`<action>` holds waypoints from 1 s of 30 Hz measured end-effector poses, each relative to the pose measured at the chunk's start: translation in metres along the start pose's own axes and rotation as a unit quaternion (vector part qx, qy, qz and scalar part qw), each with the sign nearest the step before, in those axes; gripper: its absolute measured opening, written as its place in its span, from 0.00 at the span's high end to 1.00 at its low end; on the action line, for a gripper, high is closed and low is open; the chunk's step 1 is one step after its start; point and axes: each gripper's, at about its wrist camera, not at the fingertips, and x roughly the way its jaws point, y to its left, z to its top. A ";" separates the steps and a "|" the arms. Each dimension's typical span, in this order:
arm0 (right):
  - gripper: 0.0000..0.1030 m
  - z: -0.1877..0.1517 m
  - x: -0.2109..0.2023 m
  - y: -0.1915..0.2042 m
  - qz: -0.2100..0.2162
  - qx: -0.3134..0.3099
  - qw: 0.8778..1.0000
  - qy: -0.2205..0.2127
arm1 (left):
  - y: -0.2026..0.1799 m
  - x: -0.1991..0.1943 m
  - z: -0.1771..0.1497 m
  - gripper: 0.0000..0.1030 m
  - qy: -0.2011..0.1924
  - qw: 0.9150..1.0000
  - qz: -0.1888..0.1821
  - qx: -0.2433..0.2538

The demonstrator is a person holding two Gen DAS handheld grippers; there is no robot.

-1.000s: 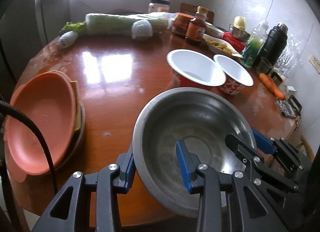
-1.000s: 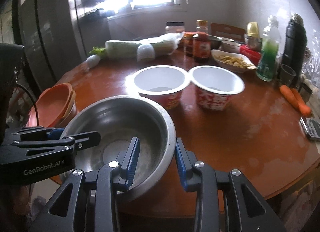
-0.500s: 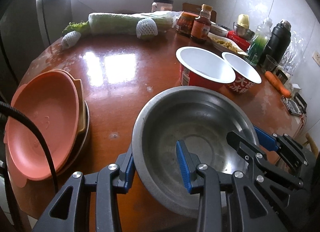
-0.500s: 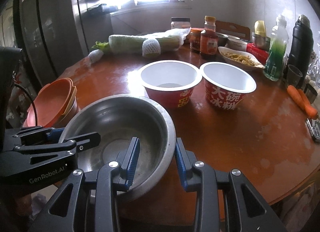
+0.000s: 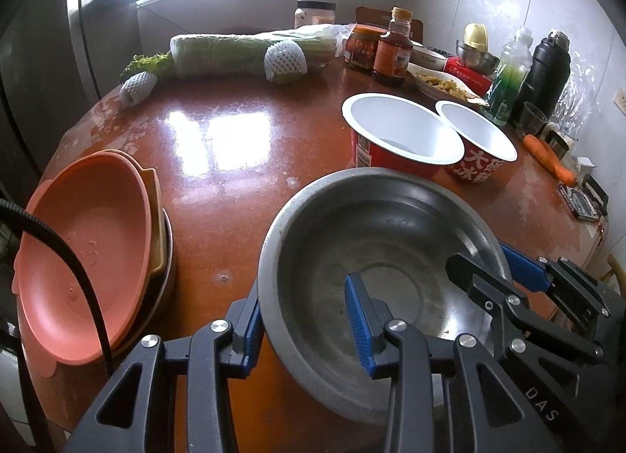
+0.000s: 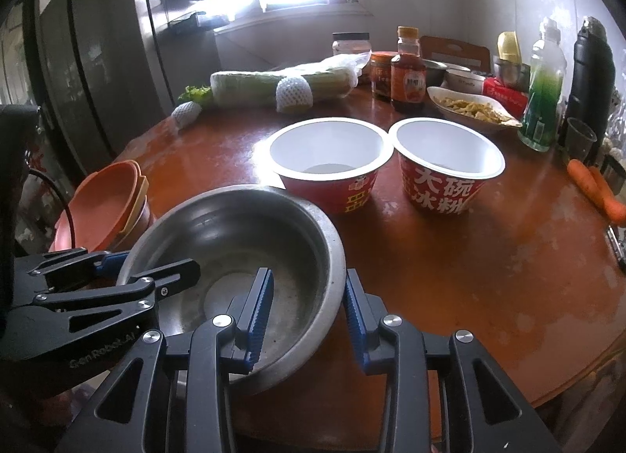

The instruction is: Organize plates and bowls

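Both claws are clamped on the same steel bowl: the left claw is pinched over the rim on the left side, one pad outside and one inside, and the right claw is pinched over the opposite rim the same way. The bowl is held at the near edge of the table; whether it's lifted clear or just resting there can't quite be told.

Compared with a second ago, the bowl has been carried a bit further in over the table, so the two red cups are now much closer, the nearer one just behind the bowl's far rim. The orange plate stack is at the near left edge, well apart from the bowl. So it's probably mid-carry, and a drop spot hasn't been committed to yet.

Readable stuff: "大碗" over "冰粉" is printed on the right-hand cup, "GenRobot.AI" is seen on the left gripper body in the right wrist view, and "DAS" on the right gripper body in the left wrist view. The sauce bottle label is too small to be read.
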 end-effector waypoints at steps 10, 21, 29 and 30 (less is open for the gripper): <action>0.61 0.002 0.000 -0.002 0.007 0.010 1.000 0.002 | 0.002 -0.003 0.002 0.62 -0.008 1.000 0.000 -0.003; 0.51 0.007 -0.008 -0.010 0.007 0.028 0.999 -0.015 | 0.003 -0.019 0.007 0.60 -0.031 0.999 -0.001 -0.009; 0.50 0.016 -0.017 -0.021 0.007 0.045 0.998 -0.033 | 0.002 -0.030 0.027 0.58 -0.055 0.998 -0.006 -0.004; 0.50 0.018 -0.017 -0.022 0.008 0.047 0.998 -0.035 | 0.002 -0.030 0.029 0.58 -0.057 0.998 -0.007 -0.004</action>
